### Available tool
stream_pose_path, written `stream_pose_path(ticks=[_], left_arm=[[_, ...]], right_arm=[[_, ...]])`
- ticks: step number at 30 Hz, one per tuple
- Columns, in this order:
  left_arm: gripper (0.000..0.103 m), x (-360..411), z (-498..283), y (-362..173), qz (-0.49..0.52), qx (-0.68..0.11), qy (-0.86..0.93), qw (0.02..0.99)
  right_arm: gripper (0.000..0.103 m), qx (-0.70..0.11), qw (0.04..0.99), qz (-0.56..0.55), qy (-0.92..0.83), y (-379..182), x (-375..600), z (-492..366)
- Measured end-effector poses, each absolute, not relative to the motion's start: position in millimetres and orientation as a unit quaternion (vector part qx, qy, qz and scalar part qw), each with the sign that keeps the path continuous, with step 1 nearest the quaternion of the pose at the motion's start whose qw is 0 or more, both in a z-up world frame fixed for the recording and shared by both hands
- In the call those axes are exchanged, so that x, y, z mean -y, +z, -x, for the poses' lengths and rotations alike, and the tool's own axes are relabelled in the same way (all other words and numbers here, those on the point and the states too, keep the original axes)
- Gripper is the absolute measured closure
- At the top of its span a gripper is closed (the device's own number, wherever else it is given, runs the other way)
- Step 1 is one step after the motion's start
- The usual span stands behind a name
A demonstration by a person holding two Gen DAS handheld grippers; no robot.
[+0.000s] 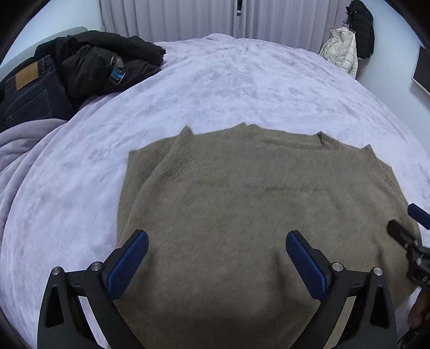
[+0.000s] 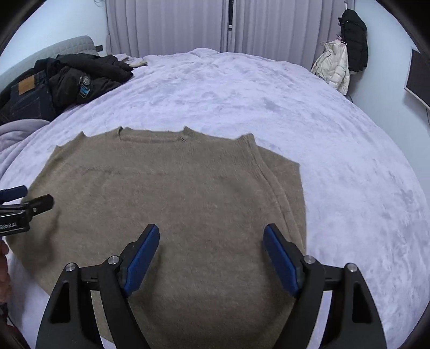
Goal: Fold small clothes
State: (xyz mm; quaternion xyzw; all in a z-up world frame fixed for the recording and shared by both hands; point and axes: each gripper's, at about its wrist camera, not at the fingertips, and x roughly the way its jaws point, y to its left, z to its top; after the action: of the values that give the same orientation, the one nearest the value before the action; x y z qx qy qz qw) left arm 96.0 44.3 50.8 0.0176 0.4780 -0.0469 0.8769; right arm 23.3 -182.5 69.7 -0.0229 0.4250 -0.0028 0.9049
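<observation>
The left gripper (image 1: pixel 217 239) hangs over the near part of a tan sweater (image 1: pixel 242 214), its blue-padded jaws spread wide with nothing between them and no pad pressing the knit. The right gripper (image 2: pixel 211 232) does the same over the same garment, jaws parted and empty. Each tool's tip shows at the side of the other's view.

The sweater lies flat on the bed (image 1: pixel 215 88), close to its near edge, with its neckline (image 2: pixel 150 138) pointing toward the far edge. It is a fuzzy, brownish-tan knit with ribbed trim. Both sleeves seem folded in over the body, so the outline is roughly rectangular; a ribbed band (image 1: pixel 177 158) runs diagonally across its left side, and a folded edge runs down its right side (image 2: pixel 271 188).

The bed is covered with a pale lilac plush blanket (image 2: pixel 322 161), mottled with brush marks. At its far left corner sit a heap of black clothing (image 1: pixel 107 64) and dark jeans (image 1: pixel 27 91) with a tan leather patch. Behind the bed hang light pleated curtains (image 2: pixel 174 24). By the far right corner, a cream puffer jacket (image 2: pixel 333 67) and a black coat (image 2: pixel 354 40) hang against the wall.
</observation>
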Motion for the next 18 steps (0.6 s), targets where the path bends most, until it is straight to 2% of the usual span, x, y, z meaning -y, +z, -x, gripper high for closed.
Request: stream_pose_path(ticks=[5, 8, 13, 18], left_arm=[[0.0, -26.0, -160.9, 25.0, -0.03, -0.516, -0.02, 0.856], [0.0, -49.3, -175.5, 11.5, -0.011, -0.527, -0.02, 0.849], [0.0, -74.1, -170.3, 11.6, 0.0, -0.511, -0.057, 0.857], [0.0, -77.1, -160.1, 23.0, -0.009, -0.504, -0.074, 0.86]], right_arm=[[0.02, -0.452, 0.889, 0.061, 0.043, 55.3, 143.4, -73.7], [0.02, -0.473, 0.877, 0.081, 0.042, 37.2, 142.4, -91.9], [0.019, -0.475, 0.88, -0.004, 0.013, 37.2, 204.1, -101.2], [0.02, -0.47, 0.882, -0.042, 0.005, 36.8, 233.9, -98.5]])
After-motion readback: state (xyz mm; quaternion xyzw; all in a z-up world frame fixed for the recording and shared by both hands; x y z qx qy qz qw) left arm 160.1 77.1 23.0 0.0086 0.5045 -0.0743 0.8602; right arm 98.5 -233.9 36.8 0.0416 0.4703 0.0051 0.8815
